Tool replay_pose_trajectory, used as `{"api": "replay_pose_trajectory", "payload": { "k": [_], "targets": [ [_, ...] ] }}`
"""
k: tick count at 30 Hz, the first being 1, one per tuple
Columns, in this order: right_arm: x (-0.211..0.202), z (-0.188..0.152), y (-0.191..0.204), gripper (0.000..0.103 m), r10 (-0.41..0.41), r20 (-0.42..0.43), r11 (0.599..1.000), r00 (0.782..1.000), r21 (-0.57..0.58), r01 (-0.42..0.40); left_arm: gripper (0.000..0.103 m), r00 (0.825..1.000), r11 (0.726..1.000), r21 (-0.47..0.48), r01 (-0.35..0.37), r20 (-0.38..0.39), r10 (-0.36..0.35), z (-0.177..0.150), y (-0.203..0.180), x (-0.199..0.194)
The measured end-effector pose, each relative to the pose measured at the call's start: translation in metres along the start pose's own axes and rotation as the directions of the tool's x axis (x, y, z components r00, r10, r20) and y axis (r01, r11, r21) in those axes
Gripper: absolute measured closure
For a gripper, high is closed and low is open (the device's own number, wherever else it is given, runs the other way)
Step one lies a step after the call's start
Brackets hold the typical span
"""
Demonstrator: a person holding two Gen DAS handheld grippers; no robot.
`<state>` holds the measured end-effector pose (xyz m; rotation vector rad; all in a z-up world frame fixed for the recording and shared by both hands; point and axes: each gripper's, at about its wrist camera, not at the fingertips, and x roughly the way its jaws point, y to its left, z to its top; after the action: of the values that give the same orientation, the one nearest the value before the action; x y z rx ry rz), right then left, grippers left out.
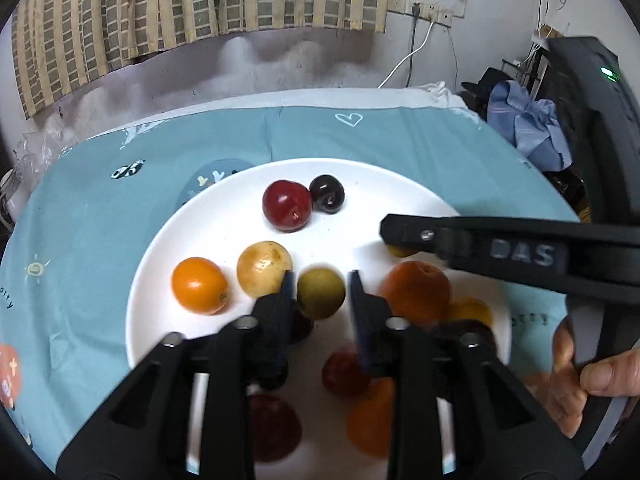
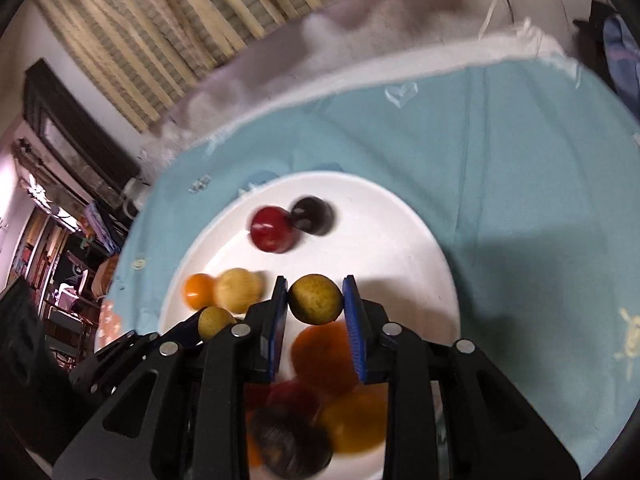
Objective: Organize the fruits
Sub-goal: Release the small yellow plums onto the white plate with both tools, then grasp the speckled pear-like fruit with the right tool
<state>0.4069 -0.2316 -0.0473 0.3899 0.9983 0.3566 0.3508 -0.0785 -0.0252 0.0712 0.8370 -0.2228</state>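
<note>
A white plate on a teal cloth holds several small fruits: red, dark purple, orange and yellow. My left gripper stands open over the plate. A yellow-green fruit rests between its fingertips, with slight gaps on both sides. My right gripper is shut on another yellow-green fruit, both blue pads touching it. In the left wrist view the right gripper reaches in from the right above the plate. More fruits lie blurred under both grippers.
The teal tablecloth spreads around the plate. A person's hand grips the right tool's handle. A wall with a striped curtain stands behind the table, and blue clothing is piled at the far right.
</note>
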Motion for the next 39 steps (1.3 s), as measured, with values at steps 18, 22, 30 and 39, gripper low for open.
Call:
{"api": "replay_pose_trajectory", "payload": {
  "k": [18,22,30,39],
  "targets": [
    [-0.155,-0.058,0.040,0.029,0.135,0.225,0.991,0.965,-0.041,-0.129,0.015,0.989,0.997,-0.066,-0.044,0.136,0.052,-0.049,0.000,-0.127],
    [-0.182,-0.101,0.039,0.025,0.167,0.267,0.986,0.949,-0.050,-0.160,0.009,0.986,0.996,-0.071,-0.057,0.152,0.067,-0.090,-0.016,-0.154],
    [-0.155,-0.170,-0.001,0.014,0.097,0.307,0.995,0.947,-0.033,-0.091,0.007,0.993,0.990,-0.126,-0.063,0.086,0.075,-0.143,-0.027,-0.127],
    [-0.123,-0.178,0.025,0.014,0.095,0.120,0.981,0.988,-0.182,-0.072,0.007,0.996,0.996,-0.013,-0.090,0.011,0.090,-0.151,-0.040,-0.099]
  ]
}}
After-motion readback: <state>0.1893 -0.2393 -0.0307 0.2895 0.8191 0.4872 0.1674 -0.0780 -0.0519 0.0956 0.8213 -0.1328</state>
